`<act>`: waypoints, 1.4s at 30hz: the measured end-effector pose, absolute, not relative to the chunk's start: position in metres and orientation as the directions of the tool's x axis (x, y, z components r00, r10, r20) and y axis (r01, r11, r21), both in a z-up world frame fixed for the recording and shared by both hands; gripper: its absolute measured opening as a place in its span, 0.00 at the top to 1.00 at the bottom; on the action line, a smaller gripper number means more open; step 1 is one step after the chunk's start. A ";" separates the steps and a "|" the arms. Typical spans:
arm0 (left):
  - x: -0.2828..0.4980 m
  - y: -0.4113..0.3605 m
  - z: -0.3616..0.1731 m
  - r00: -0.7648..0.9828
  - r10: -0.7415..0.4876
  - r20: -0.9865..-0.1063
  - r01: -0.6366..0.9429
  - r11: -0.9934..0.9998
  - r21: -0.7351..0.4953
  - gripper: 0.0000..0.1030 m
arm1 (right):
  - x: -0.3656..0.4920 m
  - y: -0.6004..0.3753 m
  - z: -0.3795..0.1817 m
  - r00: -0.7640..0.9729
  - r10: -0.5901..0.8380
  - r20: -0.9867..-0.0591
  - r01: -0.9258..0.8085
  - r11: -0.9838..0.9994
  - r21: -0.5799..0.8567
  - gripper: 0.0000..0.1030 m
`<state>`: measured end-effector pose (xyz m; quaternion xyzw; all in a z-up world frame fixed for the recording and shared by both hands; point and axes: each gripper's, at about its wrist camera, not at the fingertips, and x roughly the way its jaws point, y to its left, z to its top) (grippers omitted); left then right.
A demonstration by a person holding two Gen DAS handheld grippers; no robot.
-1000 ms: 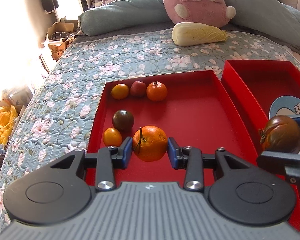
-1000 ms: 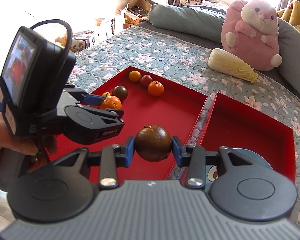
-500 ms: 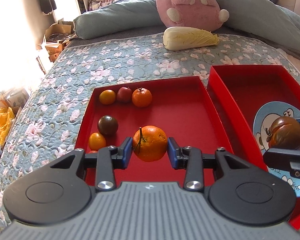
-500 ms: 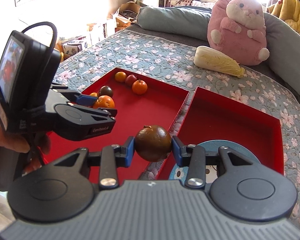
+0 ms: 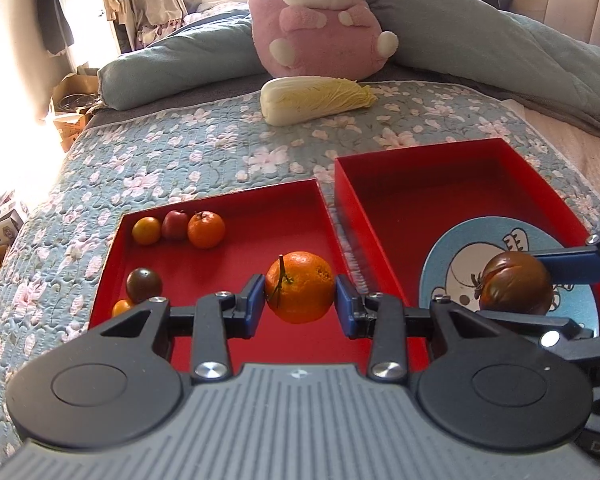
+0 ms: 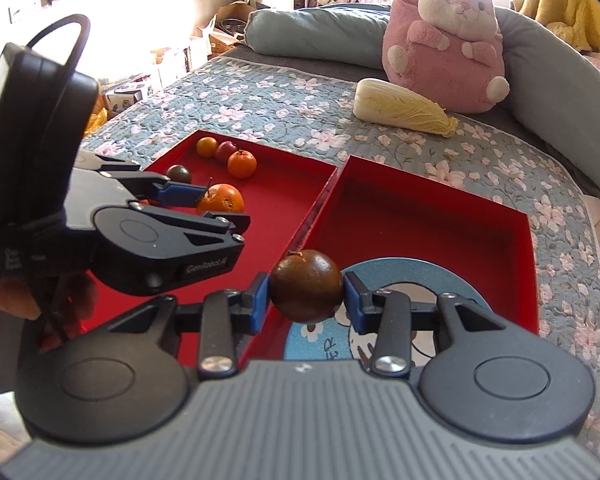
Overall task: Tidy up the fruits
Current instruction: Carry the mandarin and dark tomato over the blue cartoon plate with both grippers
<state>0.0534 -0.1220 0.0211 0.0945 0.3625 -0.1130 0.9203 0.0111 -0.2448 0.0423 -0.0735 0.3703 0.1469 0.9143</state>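
Note:
My left gripper (image 5: 300,300) is shut on a large orange (image 5: 299,287) and holds it above the left red tray (image 5: 220,200), near the tray's right wall. My right gripper (image 6: 306,300) is shut on a dark brown tomato (image 6: 306,291) above the left edge of a blue cartoon plate (image 6: 400,276) in the right red tray (image 6: 440,196). The left tray holds a small orange (image 5: 206,229), a red fruit (image 5: 175,224), a yellow-orange fruit (image 5: 146,231), a dark tomato (image 5: 144,285) and another small orange fruit (image 5: 122,307).
The trays lie side by side on a floral quilt (image 5: 180,152). A napa cabbage (image 5: 316,98) and a pink plush rabbit (image 5: 320,24) lie behind them, with blue-green pillows (image 5: 480,40). Boxes (image 6: 224,28) stand on the floor at the left.
Both grippers have moved to the right with their fruit. The left one has gone from the tray's front left to near its right wall; the right one from over the tray divider to the plate's edge.

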 end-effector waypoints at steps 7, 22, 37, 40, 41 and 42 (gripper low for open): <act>0.050 -0.155 0.022 0.702 -0.187 -0.687 0.333 0.939 0.085 0.58 | 0.012 -0.277 0.034 0.679 0.147 -0.719 -0.254 0.966 -0.043 0.59; 0.049 -0.232 -0.003 0.624 -0.258 -0.737 0.451 0.890 0.070 0.58 | 0.010 -0.330 -0.005 0.573 0.037 -0.819 -0.165 0.984 -0.071 0.58; 0.053 -0.266 -0.037 0.591 -0.214 -0.778 0.495 0.857 0.141 0.57 | 0.011 -0.334 -0.017 0.523 0.053 -0.850 -0.198 0.978 -0.061 0.59; 0.053 -0.267 -0.038 0.584 -0.219 -0.781 0.506 0.851 0.140 0.57 | 0.010 -0.334 -0.018 0.519 0.053 -0.853 -0.201 0.978 -0.062 0.59; 0.053 -0.268 -0.038 0.584 -0.219 -0.782 0.507 0.850 0.141 0.57 | 0.010 -0.335 -0.018 0.517 0.051 -0.854 -0.198 0.978 -0.061 0.59; 0.054 -0.268 -0.038 0.582 -0.220 -0.783 0.509 0.849 0.141 0.57 | 0.011 -0.336 -0.018 0.516 0.050 -0.855 -0.196 0.979 -0.061 0.59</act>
